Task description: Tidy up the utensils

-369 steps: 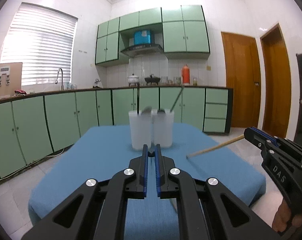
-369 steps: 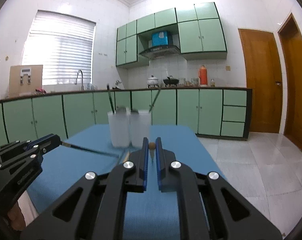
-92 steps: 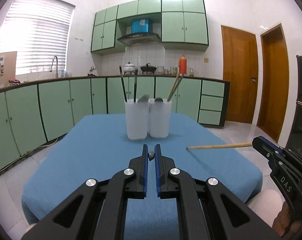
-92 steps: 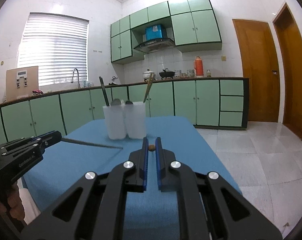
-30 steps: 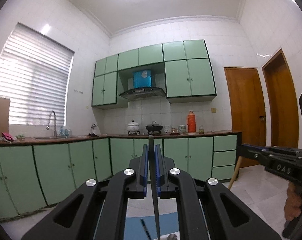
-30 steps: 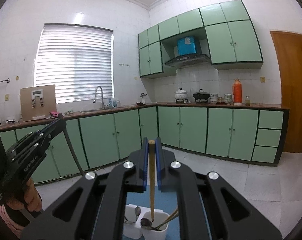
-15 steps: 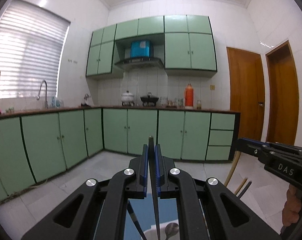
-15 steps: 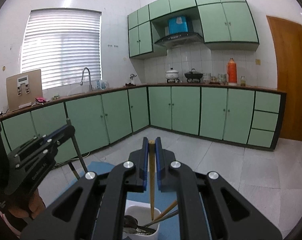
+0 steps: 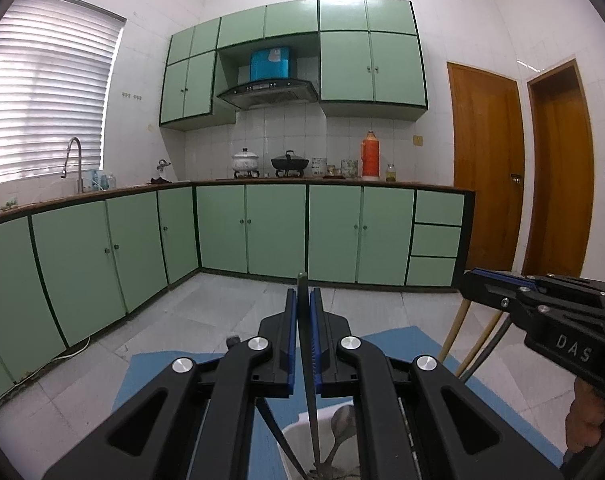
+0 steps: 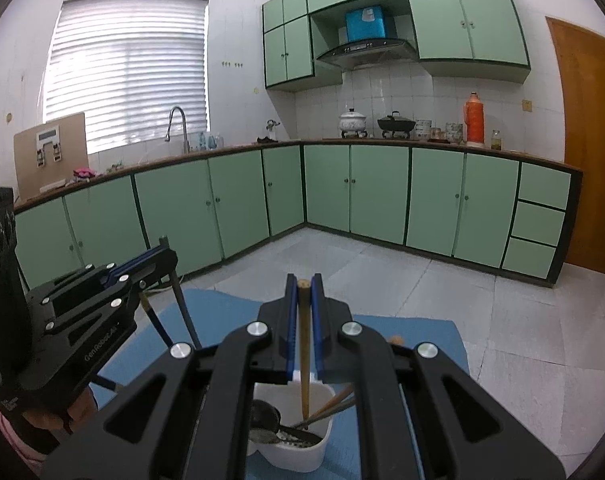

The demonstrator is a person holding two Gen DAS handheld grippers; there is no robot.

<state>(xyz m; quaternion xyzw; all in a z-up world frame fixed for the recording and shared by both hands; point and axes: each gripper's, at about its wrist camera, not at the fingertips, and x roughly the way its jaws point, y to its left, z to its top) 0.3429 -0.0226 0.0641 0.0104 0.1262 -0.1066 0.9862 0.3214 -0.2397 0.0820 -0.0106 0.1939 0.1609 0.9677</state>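
- My left tool (image 9: 301, 304) hides most of the white holder (image 9: 298, 434) below it; the dark chopstick's (image 9: 307, 360) lower tip runs off the bottom edge.
- On the right wrist view, my right tool (image 10: 301, 300) covers the second holder (image 10: 290, 446) on both sides, so I can't count the utensils inside.
- The blue-clothed counter (image 10: 422, 340) is cut off behind both tools.
- The jars by the orange thermos (image 10: 473, 118) are too small to identify.
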